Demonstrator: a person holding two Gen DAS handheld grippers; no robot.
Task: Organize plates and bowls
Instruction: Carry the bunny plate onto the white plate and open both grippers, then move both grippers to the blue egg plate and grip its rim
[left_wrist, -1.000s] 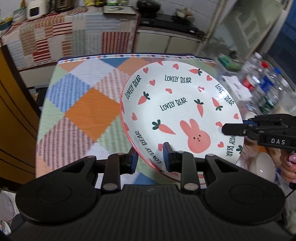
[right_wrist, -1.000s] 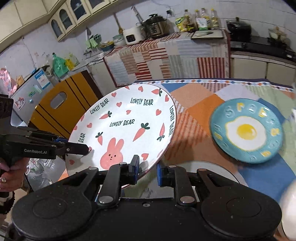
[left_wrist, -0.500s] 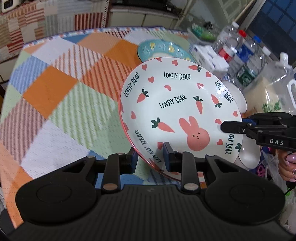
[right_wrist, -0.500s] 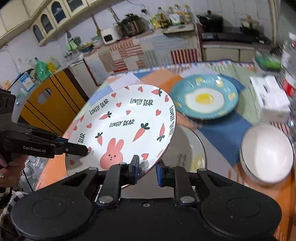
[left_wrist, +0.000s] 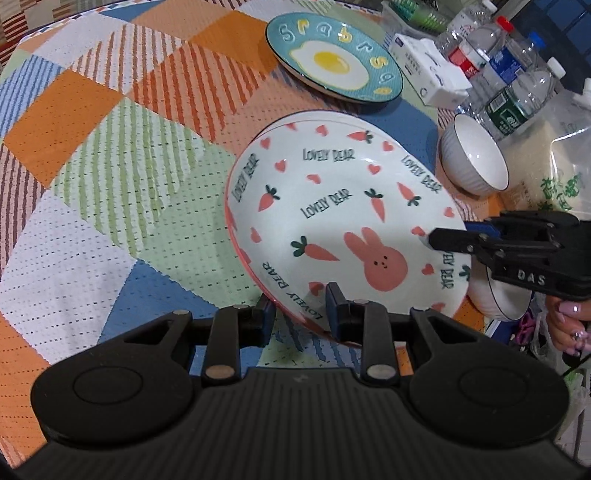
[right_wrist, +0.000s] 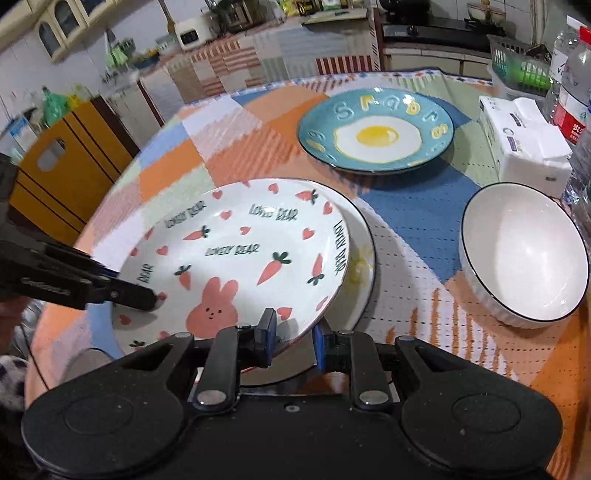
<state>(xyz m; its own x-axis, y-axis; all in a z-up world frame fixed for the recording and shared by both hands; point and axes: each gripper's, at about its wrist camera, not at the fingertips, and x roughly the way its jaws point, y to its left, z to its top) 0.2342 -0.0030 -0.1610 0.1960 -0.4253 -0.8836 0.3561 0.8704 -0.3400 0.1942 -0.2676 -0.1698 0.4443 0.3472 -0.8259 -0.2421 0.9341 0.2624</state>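
Two grippers, left gripper (left_wrist: 301, 308) and right gripper (right_wrist: 293, 338), pinch opposite rims of the rabbit plate (right_wrist: 236, 258), tilted just above the plain plate (right_wrist: 360, 266). Beyond it, egg plate (right_wrist: 376, 129) and white bowl (right_wrist: 524, 254) remain unstacked.

Even indoor lighting, strong fisheye distortion in both views.

Left wrist view is sharp; the rabbit plate (left_wrist: 343, 221) casts a soft shadow on the table (left_wrist: 110, 184). Right wrist view shows motion blur on the far cabinets (right_wrist: 66, 22) and glare inside the white bowl (right_wrist: 524, 254). Straight lines bow toward the frame edges.
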